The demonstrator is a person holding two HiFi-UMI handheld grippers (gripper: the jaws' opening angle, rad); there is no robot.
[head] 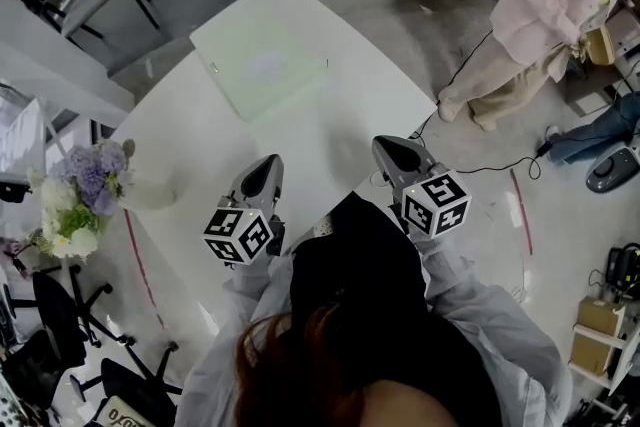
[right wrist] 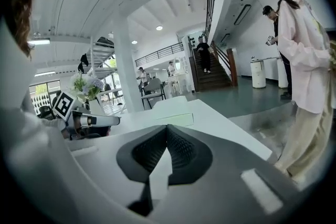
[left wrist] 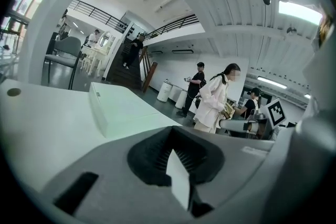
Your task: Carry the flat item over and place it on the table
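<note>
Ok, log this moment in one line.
flat box: lying on table | left gripper: shut, empty | right gripper: shut, empty

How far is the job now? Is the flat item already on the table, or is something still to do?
Done, it seems: the flat pale-green box lies on the white table, at its far side. In hand: nothing; the left gripper and the right gripper are both shut and empty, well apart from the box. Left to do: nothing that the pictures show.
</note>
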